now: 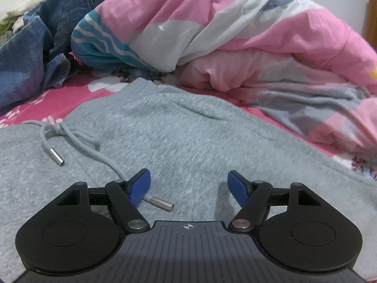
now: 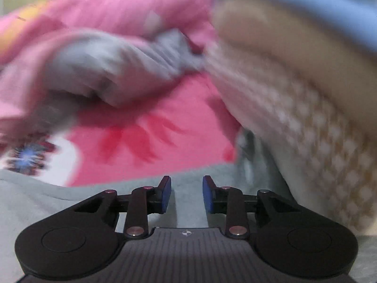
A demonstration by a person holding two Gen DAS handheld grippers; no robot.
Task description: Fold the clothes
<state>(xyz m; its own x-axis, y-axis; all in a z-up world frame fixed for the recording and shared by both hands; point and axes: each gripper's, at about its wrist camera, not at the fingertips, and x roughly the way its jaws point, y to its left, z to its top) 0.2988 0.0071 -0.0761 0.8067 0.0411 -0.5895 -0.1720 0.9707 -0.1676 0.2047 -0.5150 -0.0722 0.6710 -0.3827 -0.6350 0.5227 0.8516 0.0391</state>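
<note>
— What does the left wrist view show?

— The left gripper (image 1: pixel 188 187) hangs just over the grey sweatpants (image 1: pixel 179 127), which lie flat on the bed sheet (image 1: pixel 59 99), a pink one with flowers. Its jaws stand wide and nothing is between them. The drawstring (image 1: pixel 77 139) lies on the waist part; one metal tip (image 1: pixel 57 157) rests to the left, the other metal tip (image 1: pixel 162 203) lies just beside the left blue pad. Behind are the jeans (image 1: pixel 42 47) in a heap on the left and a crumpled pink quilt (image 1: pixel 235 30) on the right.

— And the right wrist view?

— It is very blurred. The right gripper (image 2: pixel 187 194) is over the edge of the same grey sweatpants (image 2: pixel 59 200). Its jaws stand narrow, with a gap, and hold nothing. Beyond them I see the pink sheet (image 2: pixel 165 129), the quilt (image 2: pixel 106 54), and on the right a beige patterned fabric (image 2: pixel 306 118); what this is I cannot tell.
</note>
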